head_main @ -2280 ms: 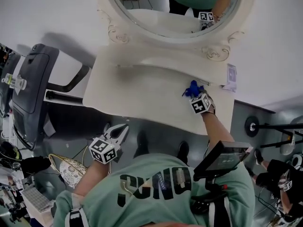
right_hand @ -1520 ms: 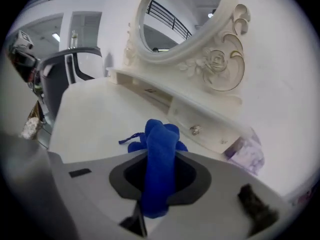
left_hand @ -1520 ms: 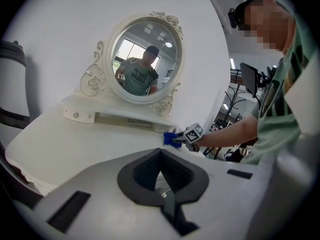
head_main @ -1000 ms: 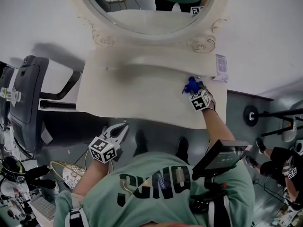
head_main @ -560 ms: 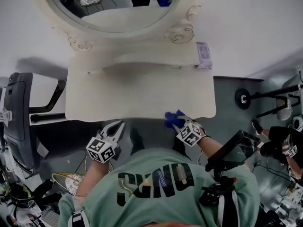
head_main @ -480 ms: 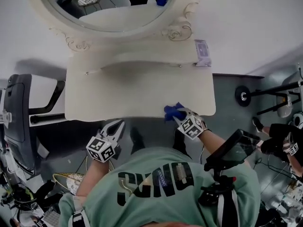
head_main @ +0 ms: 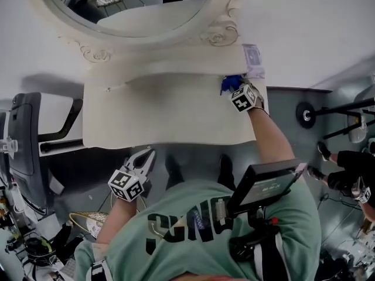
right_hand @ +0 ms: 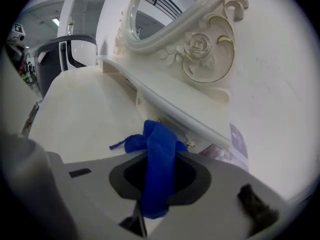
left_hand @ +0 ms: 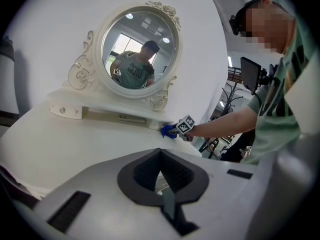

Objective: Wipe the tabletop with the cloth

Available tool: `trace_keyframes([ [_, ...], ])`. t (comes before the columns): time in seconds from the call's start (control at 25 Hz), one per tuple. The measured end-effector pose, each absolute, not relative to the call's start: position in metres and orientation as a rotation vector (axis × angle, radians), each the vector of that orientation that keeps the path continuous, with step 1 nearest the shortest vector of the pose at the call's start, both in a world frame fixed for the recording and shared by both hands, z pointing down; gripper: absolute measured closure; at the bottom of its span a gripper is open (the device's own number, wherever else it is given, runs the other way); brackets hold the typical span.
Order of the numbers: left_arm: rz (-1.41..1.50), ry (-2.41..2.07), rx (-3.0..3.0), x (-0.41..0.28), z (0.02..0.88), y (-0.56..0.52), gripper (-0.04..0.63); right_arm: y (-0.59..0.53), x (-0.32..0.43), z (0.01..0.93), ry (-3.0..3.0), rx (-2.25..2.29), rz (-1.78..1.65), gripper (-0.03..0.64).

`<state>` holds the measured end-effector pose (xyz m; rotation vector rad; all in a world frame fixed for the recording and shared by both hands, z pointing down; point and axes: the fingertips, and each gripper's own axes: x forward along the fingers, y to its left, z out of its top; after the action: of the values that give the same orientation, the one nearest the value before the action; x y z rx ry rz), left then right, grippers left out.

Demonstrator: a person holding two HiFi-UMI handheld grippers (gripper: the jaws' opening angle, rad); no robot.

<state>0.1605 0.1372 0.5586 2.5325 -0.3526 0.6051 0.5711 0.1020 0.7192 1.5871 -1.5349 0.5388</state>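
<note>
The right gripper (head_main: 237, 91) has its fingers clamped on a blue cloth (right_hand: 159, 149), which is bunched into a narrow strip. The free end of the cloth lies on the tabletop (head_main: 164, 113) at the far right corner, just below the shelf (head_main: 176, 69) that carries the mirror (head_main: 126, 4). The left gripper (head_main: 149, 156) hangs off the near edge of the table, fingers together with nothing between them.

The main risk is poor coverage. With the cloth so crumpled, only a thin band likely touches the surface, so a pass could leave streaks unwiped. The loose end sits just beside a small knob (right_hand: 190, 145) under the shelf and could snag on it as the gripper drags away. A hard pull might then tug the cloth out of the fingers. A packet (head_main: 253, 62) leans against the wall near the gripper, and a careless sweep could knock it over. Working this tight to the shelf, the gripper itself may also scrape the trim.

No open container is in play. What look like small drawers (left_hand: 64, 111) under the shelf are shut, so their contents cannot be seen.
</note>
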Motion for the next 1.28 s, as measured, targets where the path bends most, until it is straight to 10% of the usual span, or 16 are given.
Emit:
trace_keyframes([
  [0.64,0.589,-0.290,2.539,0.189,0.561,0.134,0.598,0.316,0.381,0.729,-1.850,1.100,0.614,0.543],
  [1.28,0.665,-0.288,2.536,0.198,0.567,0.144,0.598,0.140,0.630,0.732,-1.457,1.558,0.520,0.541],
])
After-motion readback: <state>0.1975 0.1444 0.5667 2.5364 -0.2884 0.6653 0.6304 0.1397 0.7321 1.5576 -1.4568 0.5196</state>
